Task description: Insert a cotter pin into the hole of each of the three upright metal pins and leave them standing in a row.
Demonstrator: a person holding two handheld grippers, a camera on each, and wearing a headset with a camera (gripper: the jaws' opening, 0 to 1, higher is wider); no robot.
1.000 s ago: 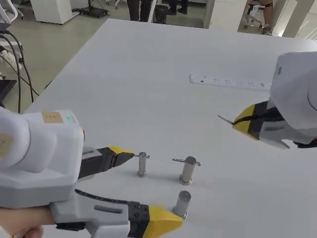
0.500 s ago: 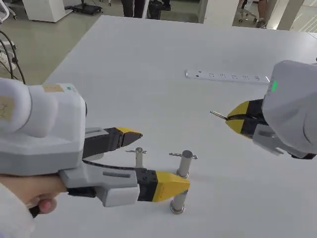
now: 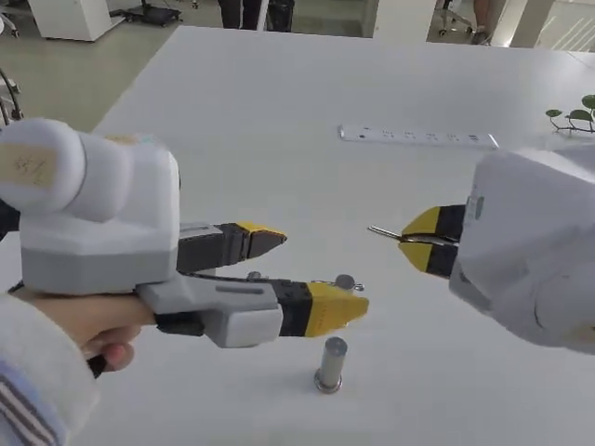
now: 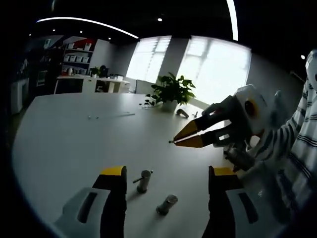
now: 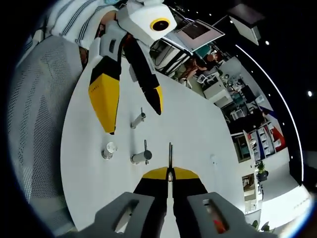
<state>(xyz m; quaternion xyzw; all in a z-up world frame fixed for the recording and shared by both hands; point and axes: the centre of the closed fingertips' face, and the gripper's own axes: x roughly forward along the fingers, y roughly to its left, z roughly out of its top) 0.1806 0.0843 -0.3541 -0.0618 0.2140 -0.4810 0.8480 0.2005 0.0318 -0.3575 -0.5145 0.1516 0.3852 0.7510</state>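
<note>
A bare metal pin (image 3: 329, 364) (image 4: 167, 204) (image 5: 108, 149) stands upright near the table's front. Two more upright pins carry cotter pins: one (image 3: 345, 281) (image 4: 143, 181) (image 5: 140, 157) shows just above my left gripper's lower jaw, the other (image 3: 253, 276) (image 5: 138, 119) is mostly hidden behind that gripper. My left gripper (image 3: 314, 274) (image 4: 167, 173) is open and hovers over the pins with nothing between its jaws. To their right, my right gripper (image 3: 409, 243) (image 5: 170, 174) (image 4: 190, 139) is shut on a thin cotter pin (image 3: 383, 231) (image 5: 170, 157) that points left toward the pins.
A white power strip (image 3: 418, 137) lies farther back on the white table (image 3: 279, 111). A small plant (image 3: 576, 113) (image 4: 171, 91) sits at the far right edge. Office furniture and people stand beyond the table.
My left gripper has risen and moved right, now covering much of the two fitted pins. The right gripper with its cotter pin has come closer to the pins.
</note>
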